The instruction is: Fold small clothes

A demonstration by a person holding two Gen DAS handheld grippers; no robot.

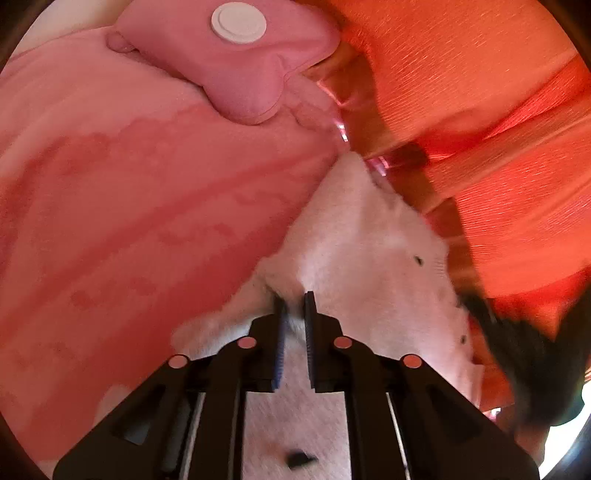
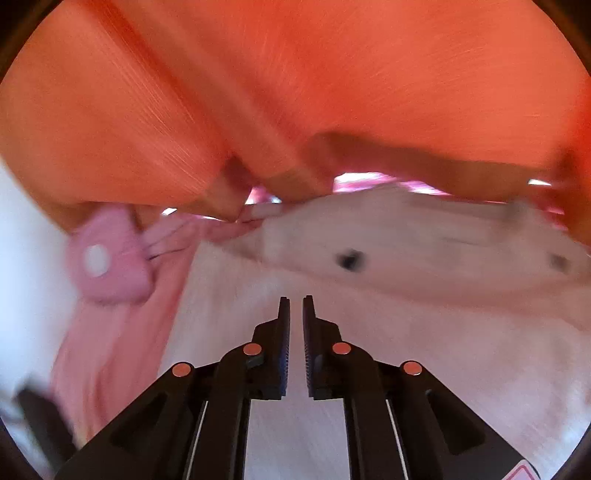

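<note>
White fleece, dotted with small dark specks, is bunching between the narrowly spaced jaws of the left gripper (image 1: 294, 306), which is pinching a raised fold of the small white garment (image 1: 369, 251) near its edge. This garment is lying across a pink striped blanket (image 1: 129, 206) and is running back beneath the gripper toward the bottom of the left wrist view. A pink padded pouch (image 1: 236, 62) bearing a round white disc (image 1: 238, 22) is resting on the blanket at the far side, and orange ribbed fabric (image 1: 480, 92) is filling the upper right.

From the right wrist view, the right gripper (image 2: 296, 306) is hovering over the same white garment (image 2: 406, 332), its jaws nearly together with a thin gap showing; whether cloth is caught between them cannot be told, as the frame is blurred. The garment's far edge is lifting into a fold, with orange fabric (image 2: 295, 92) behind and the pink pouch (image 2: 110, 258) lying left.
</note>
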